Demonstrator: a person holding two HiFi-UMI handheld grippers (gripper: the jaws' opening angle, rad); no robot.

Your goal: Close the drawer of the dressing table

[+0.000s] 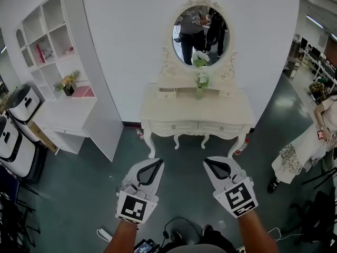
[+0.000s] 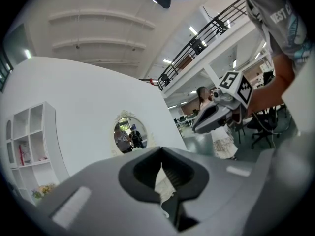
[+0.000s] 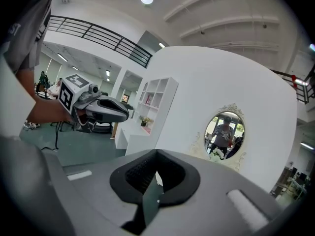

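The cream, carved dressing table is standing against the white wall, its long axis running left to right. Its small upper-left drawer is possibly jutting forward; it shows too small to be sure. In front of the table and well apart from it, the left gripper and right gripper are hovering side by side on outstretched forearms. Both are pointing tableward, jaws pressed together on nothing.
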